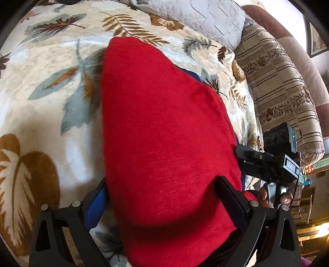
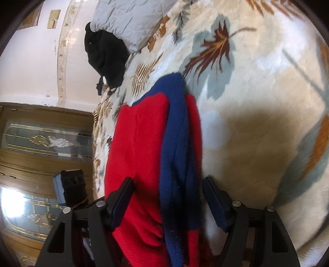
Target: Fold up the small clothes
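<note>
A red knit garment with blue trim lies folded on a leaf-patterned blanket. In the left wrist view my left gripper has its jaws wide apart, the red cloth lying between and over them; its left finger is partly hidden by the cloth. In the right wrist view the garment shows red panels and a blue band. My right gripper is open, its fingers either side of the garment's near end. The right gripper also shows in the left wrist view at the garment's right edge.
A grey quilted pillow and a striped brown cushion lie at the bed's head. A black garment lies by the pillow. A wooden glass-paned door stands beyond the bed's edge.
</note>
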